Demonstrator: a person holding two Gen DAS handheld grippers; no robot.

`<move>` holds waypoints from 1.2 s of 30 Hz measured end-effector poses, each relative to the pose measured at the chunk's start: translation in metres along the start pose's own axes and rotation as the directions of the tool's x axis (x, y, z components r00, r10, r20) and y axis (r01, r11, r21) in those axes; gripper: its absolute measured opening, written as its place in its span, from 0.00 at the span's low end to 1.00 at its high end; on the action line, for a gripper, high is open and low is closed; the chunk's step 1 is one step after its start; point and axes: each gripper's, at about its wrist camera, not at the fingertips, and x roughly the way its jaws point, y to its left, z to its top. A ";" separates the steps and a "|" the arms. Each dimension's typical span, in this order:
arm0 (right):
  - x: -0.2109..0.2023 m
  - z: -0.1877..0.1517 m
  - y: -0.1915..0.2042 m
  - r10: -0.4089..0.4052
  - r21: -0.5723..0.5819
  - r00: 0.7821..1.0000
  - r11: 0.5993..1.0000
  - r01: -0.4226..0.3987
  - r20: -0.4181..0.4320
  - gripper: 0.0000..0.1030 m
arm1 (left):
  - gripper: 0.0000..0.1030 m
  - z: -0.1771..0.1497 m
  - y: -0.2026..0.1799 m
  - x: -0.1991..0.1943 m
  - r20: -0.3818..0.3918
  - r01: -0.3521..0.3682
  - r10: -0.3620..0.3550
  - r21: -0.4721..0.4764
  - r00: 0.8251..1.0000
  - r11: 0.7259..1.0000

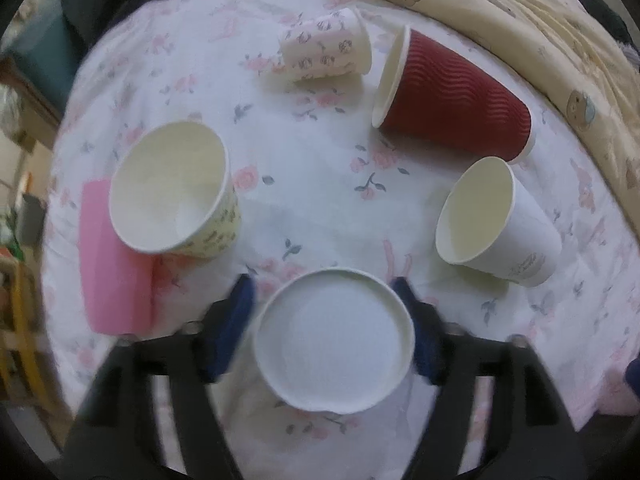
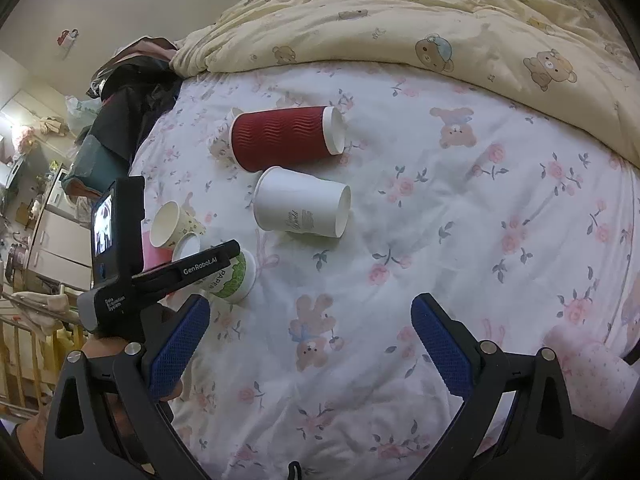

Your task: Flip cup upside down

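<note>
My left gripper [image 1: 326, 320] straddles a paper cup that stands upside down on the bed, its white base [image 1: 334, 340] facing the camera. The blue pads sit beside its sides; contact is unclear. In the right wrist view the same cup [image 2: 230, 276] shows green print, with the left gripper body [image 2: 172, 276] over it. My right gripper [image 2: 308, 336] is open and empty above the sheet. A red ribbed cup [image 1: 456, 100] [image 2: 280, 138], a plain white cup [image 1: 496, 224] [image 2: 304, 208] and a small floral cup [image 1: 326, 46] lie on their sides. A yellow-patterned cup [image 1: 176, 192] [image 2: 172, 224] is tilted, mouth up.
A pink block [image 1: 112, 264] lies under the yellow-patterned cup at the left. The floral bed sheet [image 2: 480, 220] carries everything. A yellow bear-print duvet [image 2: 440, 12] is bunched along the far side. Dark clothes [image 2: 128, 92] and furniture stand past the bed's left edge.
</note>
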 end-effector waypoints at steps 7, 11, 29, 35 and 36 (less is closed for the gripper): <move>-0.001 -0.001 0.001 0.001 0.000 1.000 1.000 -0.001 -0.001 1.00 | 0.88 -0.001 0.003 -0.013 0.027 -0.003 0.003 -0.008 1.000 1.000; -0.002 -0.001 0.002 -0.003 -0.010 1.000 1.000 0.004 0.005 1.00 | 0.88 0.000 0.011 -0.028 0.062 0.006 -0.005 -0.013 0.998 1.000; -0.015 -0.013 0.031 0.018 -0.125 0.998 0.992 -0.010 0.058 1.00 | 0.88 -0.064 0.064 -0.158 0.325 0.052 -0.027 -0.069 0.945 0.996; -0.027 -0.028 0.045 0.049 -0.193 0.994 0.981 -0.029 0.102 1.00 | 0.88 -0.102 0.082 -0.177 0.372 0.045 -0.004 -0.102 0.928 0.994; -0.029 -0.030 0.048 0.052 -0.204 0.993 0.979 -0.029 0.109 1.00 | 0.88 -0.106 0.084 -0.178 0.374 0.043 0.000 -0.107 0.927 0.993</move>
